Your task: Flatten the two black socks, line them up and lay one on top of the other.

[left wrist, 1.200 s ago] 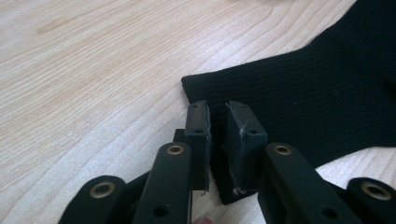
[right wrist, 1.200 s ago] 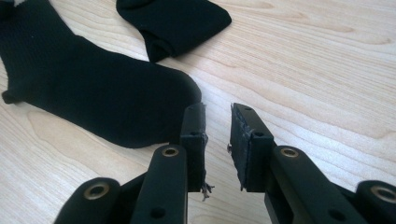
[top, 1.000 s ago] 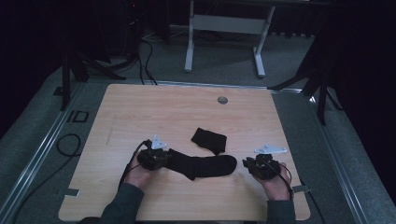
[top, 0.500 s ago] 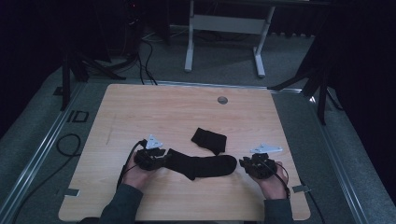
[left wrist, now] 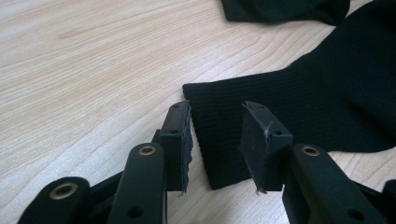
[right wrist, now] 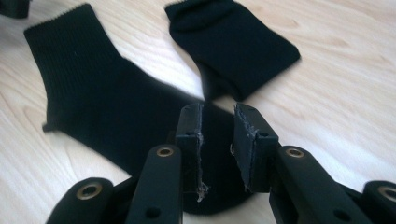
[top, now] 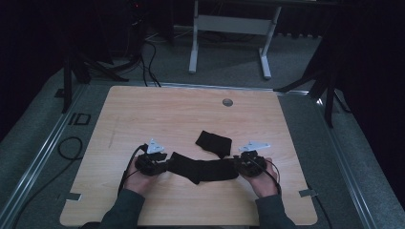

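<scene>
The left tool [left wrist: 215, 140] is standing released, its jaws having just been opening, with the cuff end of the sock [left wrist: 299, 107] lying flat between the pads [left wrist: 180, 140] and none of it pinched. The right tool [right wrist: 218, 140] is likewise released, its jaws having just been opening, and it is sitting over the toe end of the same sock [right wrist: 107, 107], which is passing under the gap. In the high view the left tool [top: 160, 164] and right tool [top: 241, 164] are resting at the two ends of the sock [top: 203, 168], which is lying stretched across the near part of the bench [top: 157, 114]. A second sock [top: 213, 142], seemingly folded, is lying just behind it; whether the two are touching is hard to make out. Its far end is being cut off in the left gripper view.
</scene>
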`<state>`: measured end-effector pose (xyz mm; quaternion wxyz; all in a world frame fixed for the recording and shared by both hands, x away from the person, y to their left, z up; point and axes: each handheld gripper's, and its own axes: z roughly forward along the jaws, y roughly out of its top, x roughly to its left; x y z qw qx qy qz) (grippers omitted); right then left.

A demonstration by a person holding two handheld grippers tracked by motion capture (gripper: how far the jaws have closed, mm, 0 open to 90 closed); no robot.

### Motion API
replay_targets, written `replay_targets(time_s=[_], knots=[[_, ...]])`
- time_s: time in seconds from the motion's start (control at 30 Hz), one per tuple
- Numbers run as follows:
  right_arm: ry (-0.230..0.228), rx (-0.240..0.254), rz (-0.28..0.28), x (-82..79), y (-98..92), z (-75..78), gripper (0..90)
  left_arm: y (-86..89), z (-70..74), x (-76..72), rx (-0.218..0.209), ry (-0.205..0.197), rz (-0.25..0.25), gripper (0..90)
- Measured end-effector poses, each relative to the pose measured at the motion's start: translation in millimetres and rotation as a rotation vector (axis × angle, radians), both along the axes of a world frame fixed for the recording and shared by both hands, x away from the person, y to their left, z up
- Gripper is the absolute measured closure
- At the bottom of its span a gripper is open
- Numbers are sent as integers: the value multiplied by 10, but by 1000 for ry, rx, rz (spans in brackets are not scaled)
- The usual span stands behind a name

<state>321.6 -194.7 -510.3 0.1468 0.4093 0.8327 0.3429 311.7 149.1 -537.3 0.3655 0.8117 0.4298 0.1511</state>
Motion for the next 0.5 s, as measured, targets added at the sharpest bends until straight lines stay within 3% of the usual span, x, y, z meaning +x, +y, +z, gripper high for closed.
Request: replay_targets(time_s=[0.17,0.4,0.5], knots=[[-16,-24,41,156,210,27,707,2,-8,3,12,0,1,620],[-2,-55,70,389,472,-16,706,-4,-23,5,11,2,4,619],[-7,-69,85,480,597,-44,664,-4,-20,5,6,1,4,614]])
